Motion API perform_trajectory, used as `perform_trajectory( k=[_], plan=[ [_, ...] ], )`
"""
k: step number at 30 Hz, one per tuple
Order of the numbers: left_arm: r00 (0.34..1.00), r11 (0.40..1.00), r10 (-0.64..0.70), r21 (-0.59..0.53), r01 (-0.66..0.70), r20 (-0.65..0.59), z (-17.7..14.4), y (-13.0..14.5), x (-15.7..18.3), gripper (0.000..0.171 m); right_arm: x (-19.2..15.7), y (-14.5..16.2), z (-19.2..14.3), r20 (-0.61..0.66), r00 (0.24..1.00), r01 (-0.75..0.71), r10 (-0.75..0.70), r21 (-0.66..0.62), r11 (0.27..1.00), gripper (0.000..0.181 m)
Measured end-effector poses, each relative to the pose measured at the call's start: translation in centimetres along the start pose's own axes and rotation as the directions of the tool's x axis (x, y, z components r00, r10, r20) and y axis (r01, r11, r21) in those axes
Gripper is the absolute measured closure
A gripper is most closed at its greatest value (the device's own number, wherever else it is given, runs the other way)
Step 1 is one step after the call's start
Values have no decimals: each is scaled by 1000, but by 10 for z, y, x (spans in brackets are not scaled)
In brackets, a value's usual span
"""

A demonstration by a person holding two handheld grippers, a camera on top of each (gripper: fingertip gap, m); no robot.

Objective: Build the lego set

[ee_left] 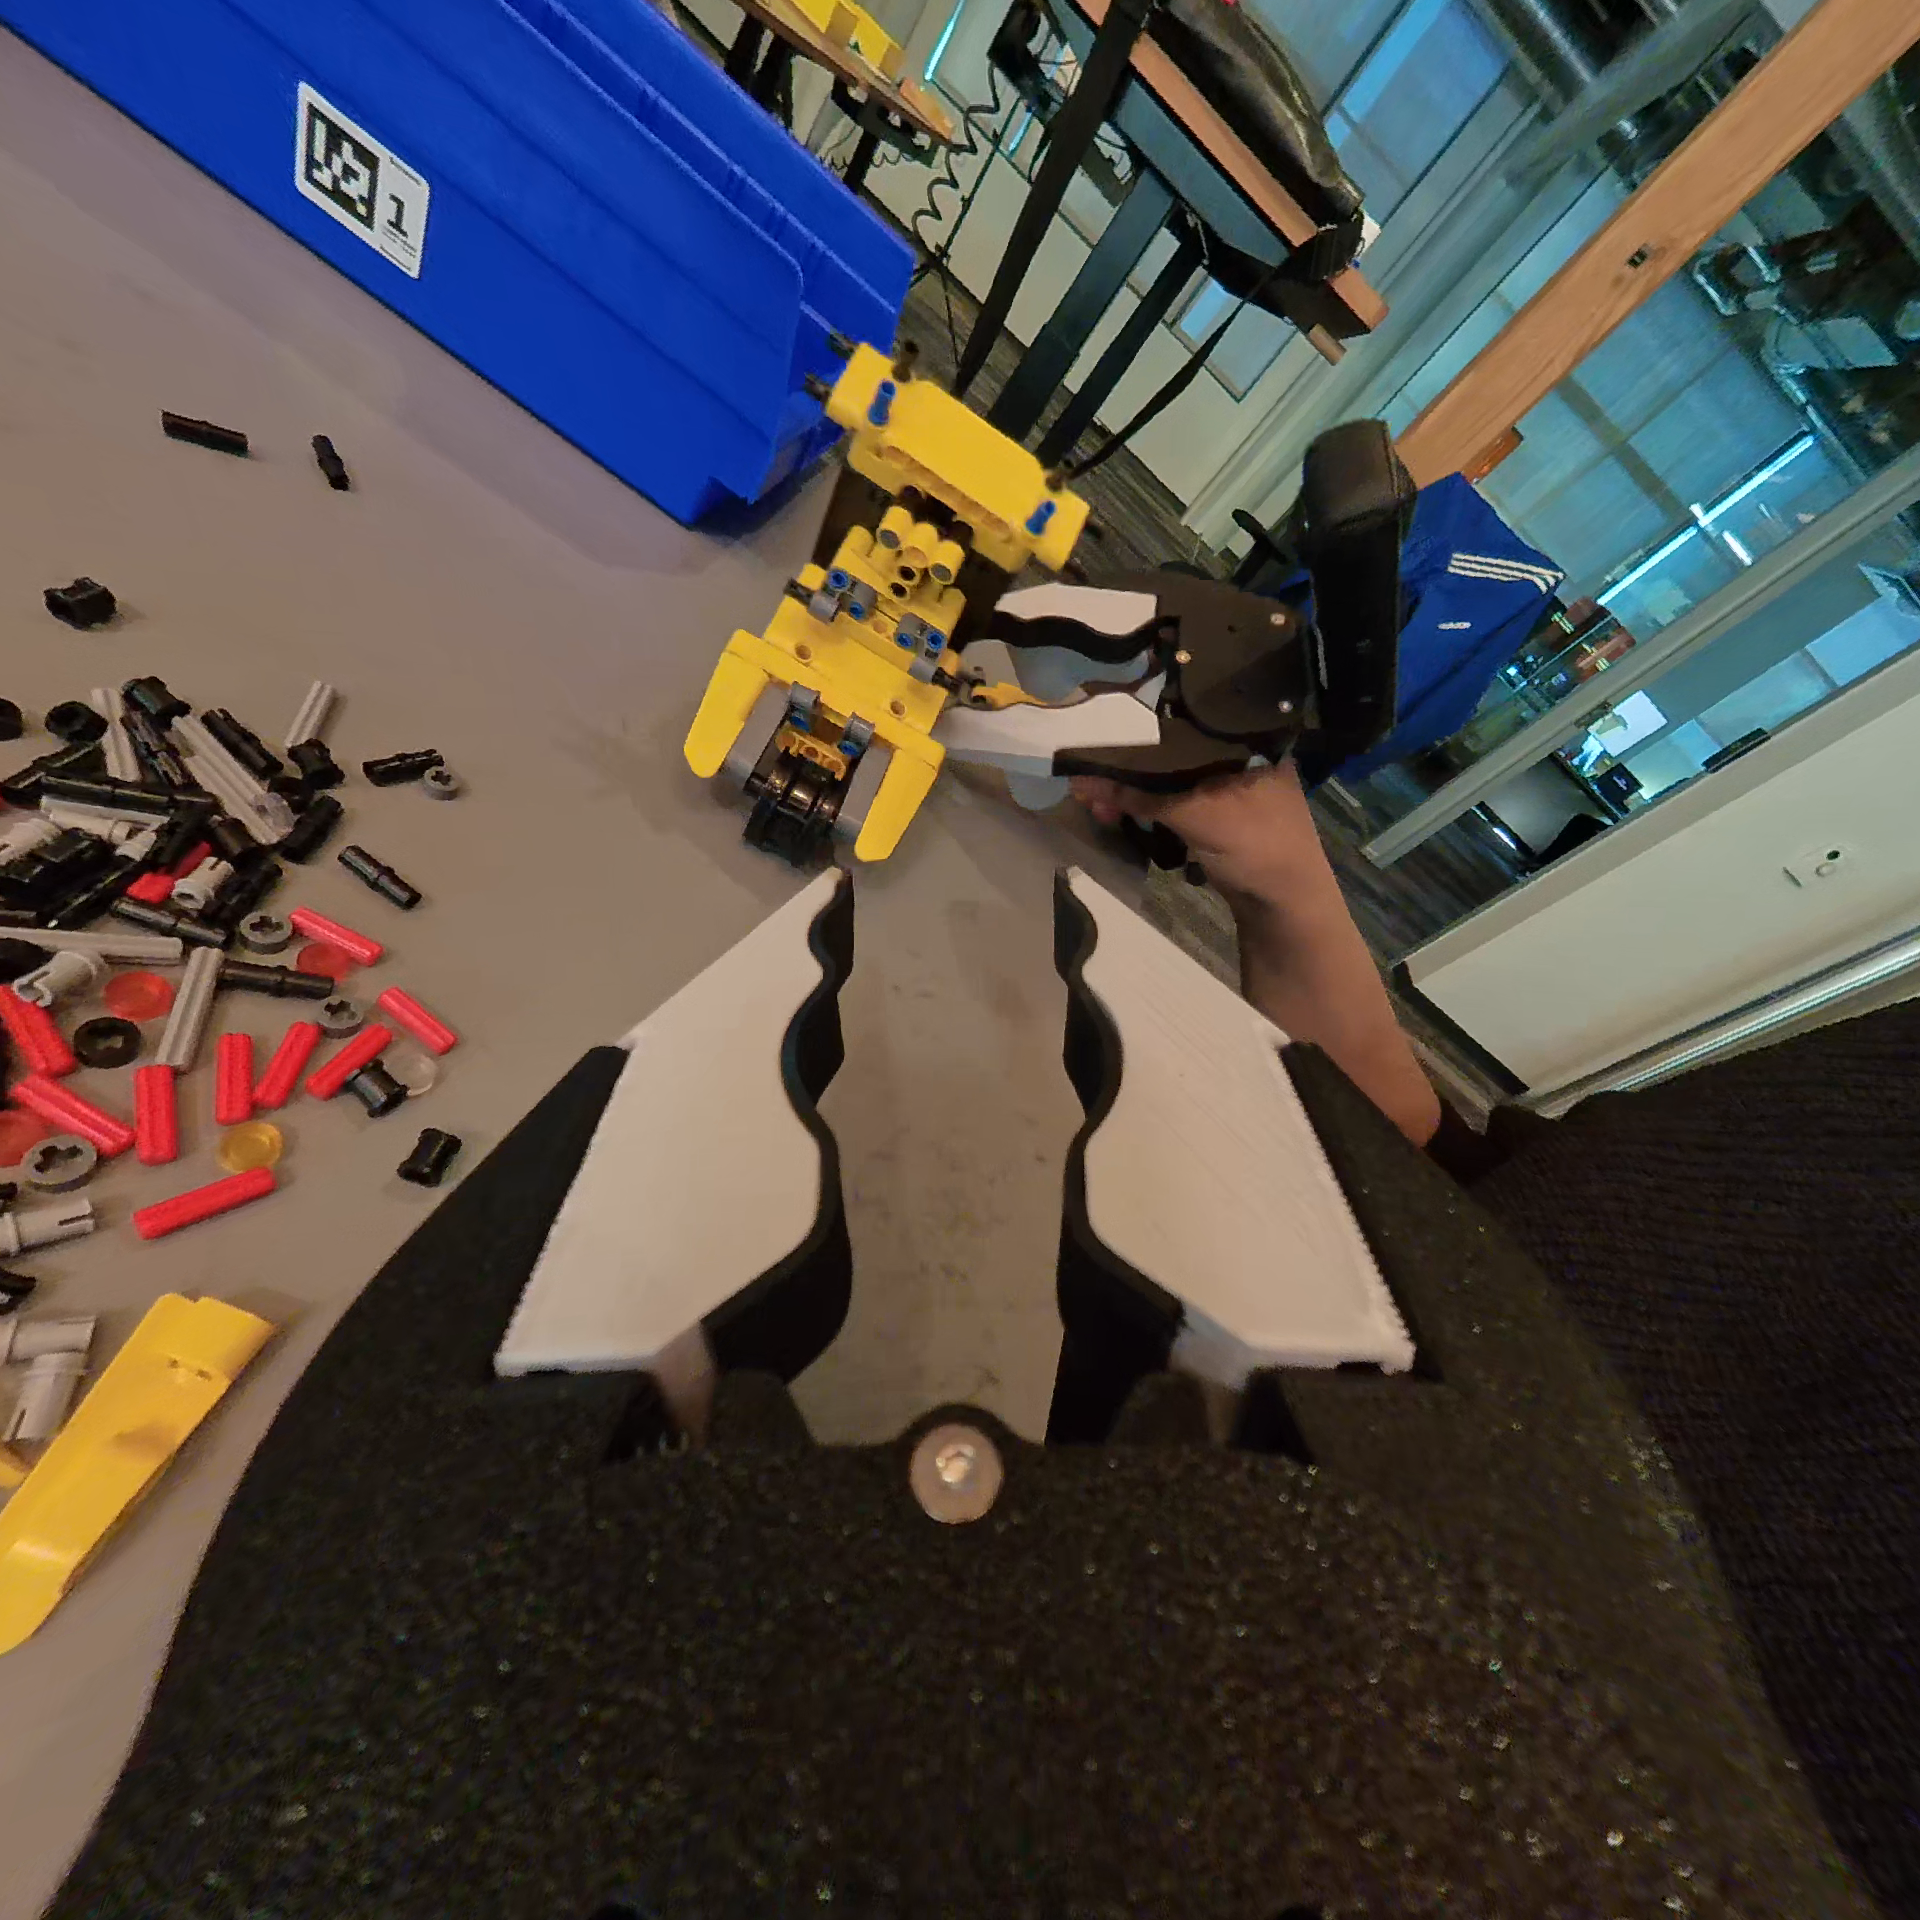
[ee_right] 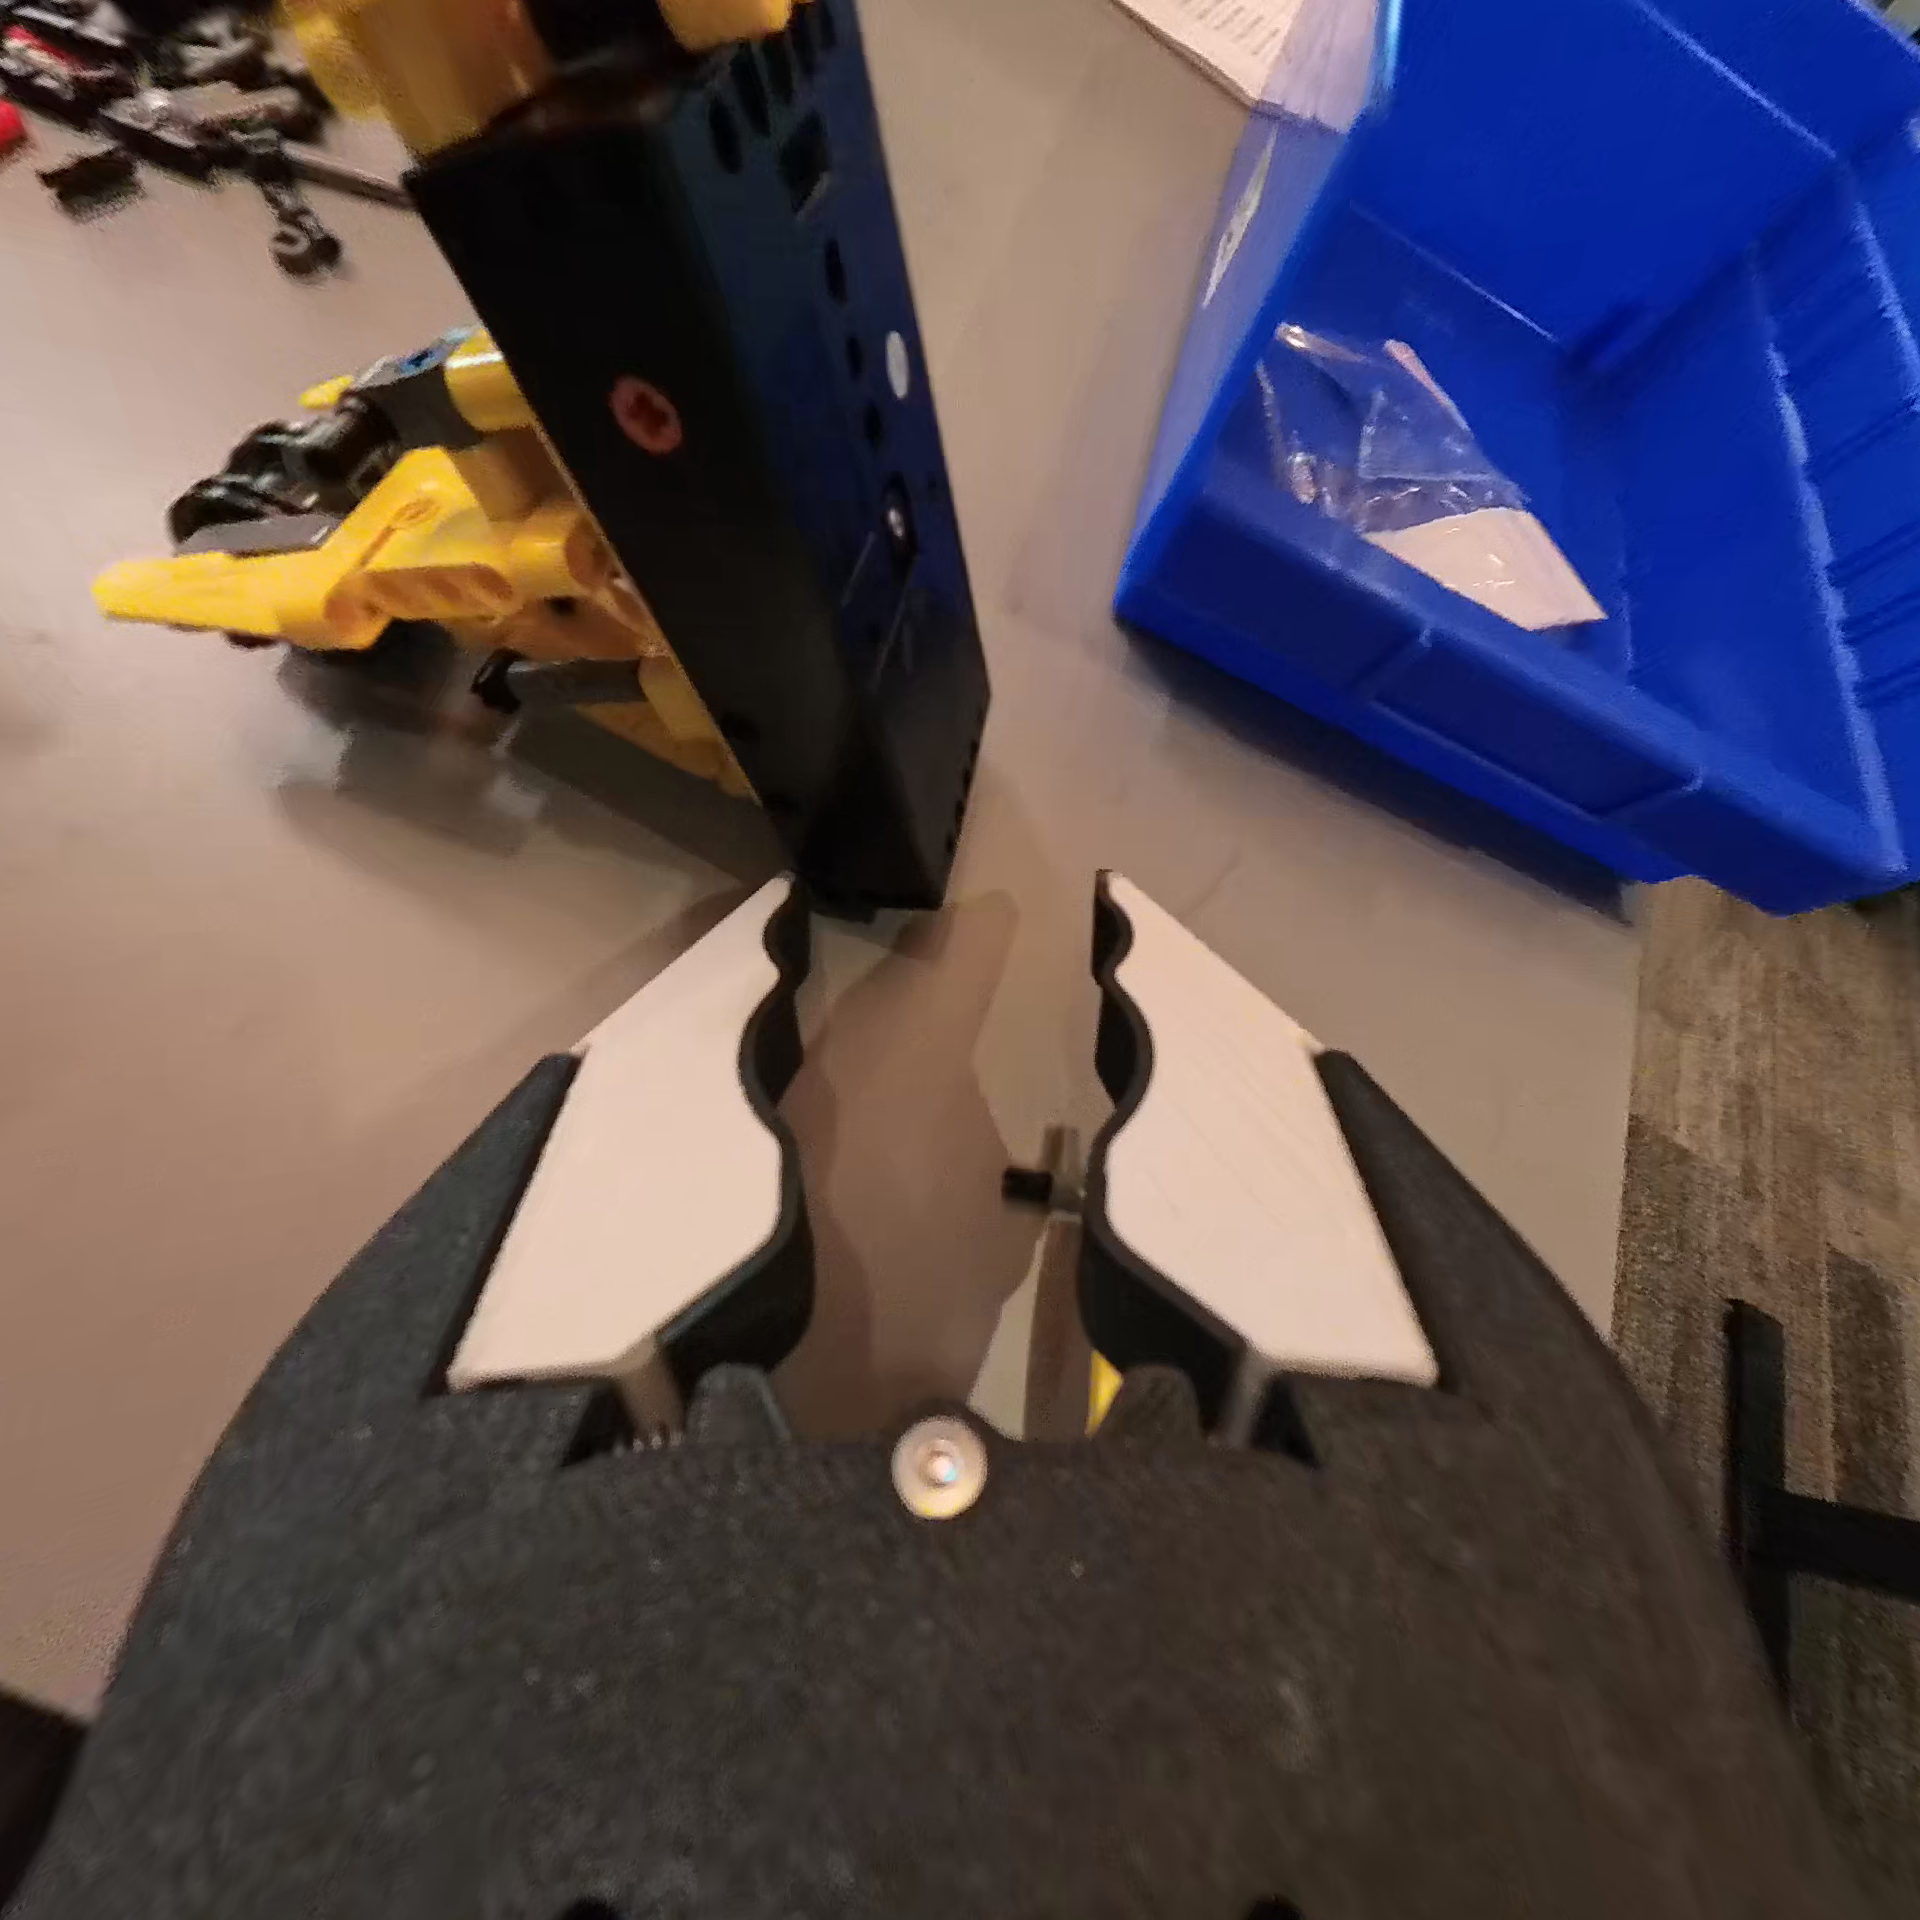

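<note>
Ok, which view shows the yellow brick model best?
The left wrist view: the yellow brick model is sharp and seen nearly whole from the front, with the open right gripper at its side. The right wrist view shows only its blurred side, mostly hidden behind its dark back block.

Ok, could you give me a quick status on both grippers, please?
Left gripper open, empty, short of yellow model. Right gripper open, beside its black block. Blue bin close by.
</note>
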State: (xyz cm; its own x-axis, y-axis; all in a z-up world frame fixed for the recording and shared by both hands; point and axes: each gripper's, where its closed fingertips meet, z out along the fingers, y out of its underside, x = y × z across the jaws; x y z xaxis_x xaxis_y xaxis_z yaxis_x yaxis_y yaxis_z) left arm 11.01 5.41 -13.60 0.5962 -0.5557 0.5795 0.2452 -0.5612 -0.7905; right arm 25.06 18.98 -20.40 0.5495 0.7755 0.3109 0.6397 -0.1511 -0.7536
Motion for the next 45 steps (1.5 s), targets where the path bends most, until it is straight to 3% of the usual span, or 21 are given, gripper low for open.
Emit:
perform_trajectory(
  k=[7, 13, 17, 20, 22, 26, 35, 42, 45],
  plan=[
    [1000, 1000, 7, 4, -7, 11, 2, -3, 0, 133, 12, -9, 15, -44, 999, -14, 13, -25, 1000, 127],
    [921, 978, 184, 30, -207, 344, 14, -20, -30, 131, 6, -5, 0, -71, 997, 1, -2, -20, 1000, 127],
    [953, 985, 146, 53, -166, 264, 37, -30, -24, 129, -13, -3, -15, -9, 999, -43, 44, 7, 999, 129],
    [926, 989, 129, 21, -146, 355, 51, -36, -50, 129, -38, -8, -22, 112, 991, -73, 68, 41, 996, 179],
    [905, 991, 133, -24, -135, 403, 63, -34, -65, 128, -50, -14, -21, 177, 980, -103, 89, 69, 992, 181],
    [948, 991, 96, -120, -62, 304, 92, -15, -60, 128, -40, -14, -8, 117, 987, -112, 106, 37, 993, 181],
    [984, 968, 92, -247, -53, 150, 103, 20, -21, 127, -18, -25, 16, 28, 992, -120, 119, 29, 992, 181],
    [965, 962, 159, -251, -104, 209, 101, 25, -20, 124, -19, -31, 22, 67, 993, -104, 101, 42, 994, 181],
    [973, 969, 130, -234, -83, 192, 101, 25, -16, 124, -12, -26, 13, 15, 996, -91, 90, 40, 995, 178]
  ],
)
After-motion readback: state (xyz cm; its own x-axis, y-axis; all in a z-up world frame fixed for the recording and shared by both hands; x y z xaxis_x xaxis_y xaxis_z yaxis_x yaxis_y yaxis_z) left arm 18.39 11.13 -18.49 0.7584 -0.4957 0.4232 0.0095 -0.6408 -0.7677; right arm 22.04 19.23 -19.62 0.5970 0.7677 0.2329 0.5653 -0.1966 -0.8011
